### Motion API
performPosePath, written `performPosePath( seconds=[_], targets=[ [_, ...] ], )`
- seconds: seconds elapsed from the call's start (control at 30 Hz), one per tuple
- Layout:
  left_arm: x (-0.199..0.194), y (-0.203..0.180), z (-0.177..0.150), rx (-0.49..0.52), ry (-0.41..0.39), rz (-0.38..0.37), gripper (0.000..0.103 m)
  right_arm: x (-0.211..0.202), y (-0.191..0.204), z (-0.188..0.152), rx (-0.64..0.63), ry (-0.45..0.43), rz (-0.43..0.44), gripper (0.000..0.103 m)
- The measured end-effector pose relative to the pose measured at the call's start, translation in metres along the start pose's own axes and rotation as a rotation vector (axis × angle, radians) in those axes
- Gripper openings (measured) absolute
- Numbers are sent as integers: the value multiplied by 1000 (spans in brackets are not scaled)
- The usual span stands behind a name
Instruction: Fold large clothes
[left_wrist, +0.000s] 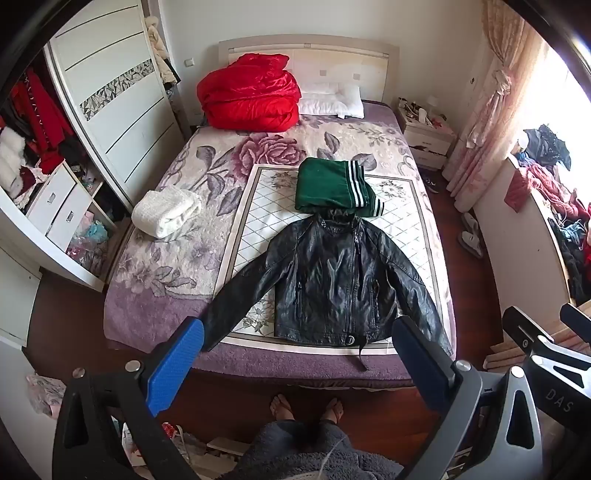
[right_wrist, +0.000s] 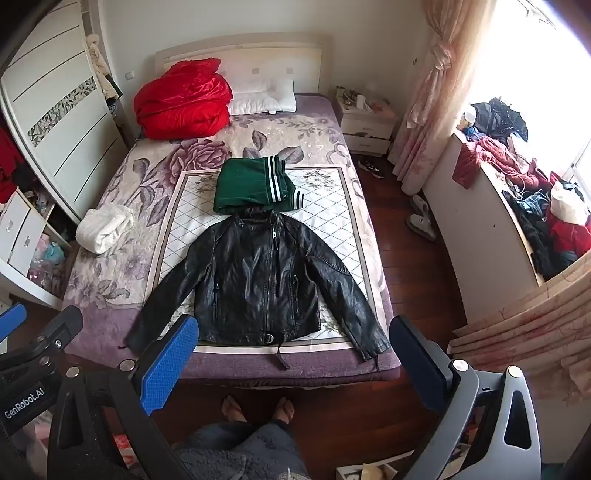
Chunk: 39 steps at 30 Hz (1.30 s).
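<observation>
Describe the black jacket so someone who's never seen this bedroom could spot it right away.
Start at the bed with the purple floral blanket. On the white diamond-patterned mat in its middle, nearest the foot, lies the black leather jacket, zipped, face up, both sleeves spread out. Unlike the green garment at its collar and the white knit near the wardrobe, both folded, it is shiny black and unfolded.

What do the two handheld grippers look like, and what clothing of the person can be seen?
Each gripper, left gripper and right gripper, has two flat fingers with blue textured pads, carried on black and grey frames with silver bolts. White lettering "GenRobot.AI" and "DAS" marks the bodies. The person wears a grey fleecy garment.
</observation>
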<state>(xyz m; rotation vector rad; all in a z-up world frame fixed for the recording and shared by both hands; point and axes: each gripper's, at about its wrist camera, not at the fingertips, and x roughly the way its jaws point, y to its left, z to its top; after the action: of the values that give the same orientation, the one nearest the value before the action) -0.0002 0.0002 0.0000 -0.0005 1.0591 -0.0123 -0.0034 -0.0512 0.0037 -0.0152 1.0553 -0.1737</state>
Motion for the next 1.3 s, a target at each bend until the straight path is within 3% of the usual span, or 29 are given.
performPosePath(
  seconds=[0.6, 1.3],
  targets=[
    [-5, -7, 7, 1, -5, 2, 103, -32, -7, 11, 11, -34, 3, 103],
    [-16, -9, 18, -4, -25, 1, 103, -36, -11, 12, 12, -47, 4, 103]
  ],
)
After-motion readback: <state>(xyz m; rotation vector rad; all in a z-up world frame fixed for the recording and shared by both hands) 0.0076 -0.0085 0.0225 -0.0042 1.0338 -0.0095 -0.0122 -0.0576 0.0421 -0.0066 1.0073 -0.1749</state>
